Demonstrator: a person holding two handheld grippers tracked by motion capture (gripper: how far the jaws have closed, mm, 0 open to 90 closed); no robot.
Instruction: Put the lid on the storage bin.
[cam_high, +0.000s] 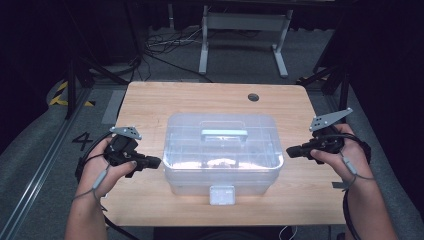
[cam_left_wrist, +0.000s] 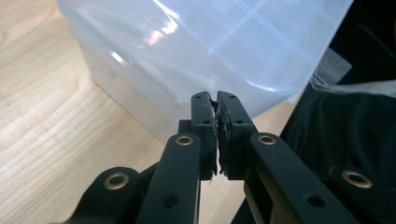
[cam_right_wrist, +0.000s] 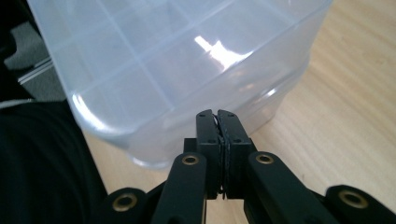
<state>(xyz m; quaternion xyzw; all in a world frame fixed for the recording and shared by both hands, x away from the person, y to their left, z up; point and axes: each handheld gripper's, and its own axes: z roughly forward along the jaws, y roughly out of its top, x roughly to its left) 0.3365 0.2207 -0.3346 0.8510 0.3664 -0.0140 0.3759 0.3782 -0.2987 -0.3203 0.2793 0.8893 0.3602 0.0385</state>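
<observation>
A clear plastic storage box (cam_high: 222, 152) is sitting in the middle of a light wooden table (cam_high: 150, 100), its lid closed, a pale carry handle (cam_high: 224, 134) lying flat on top and a front latch (cam_high: 221, 194) facing the person; moulded divider lines are showing through the lid, and whether anything is lying inside cannot be told; the left gripper (cam_high: 155, 162) is hovering just beside the box's left end and the right gripper (cam_high: 292, 151) just beside its right end, each pointing inward; in both gripper views the black jaws are pressed together with nothing between them; the box is looking light, rigid and thin-walled, with a smooth glossy surface that is likely slippery, so the handle, the latch or the lip under the lid is probably offering the surest hold, and squeezing the bare walls may be letting it slide or flex; no brand or label is readable on the box; a large figure 4 (cam_high: 82, 140) is marked on the grey floor to the left of the table; a round cable hole (cam_high: 253, 97) is sitting near the table's far edge
</observation>
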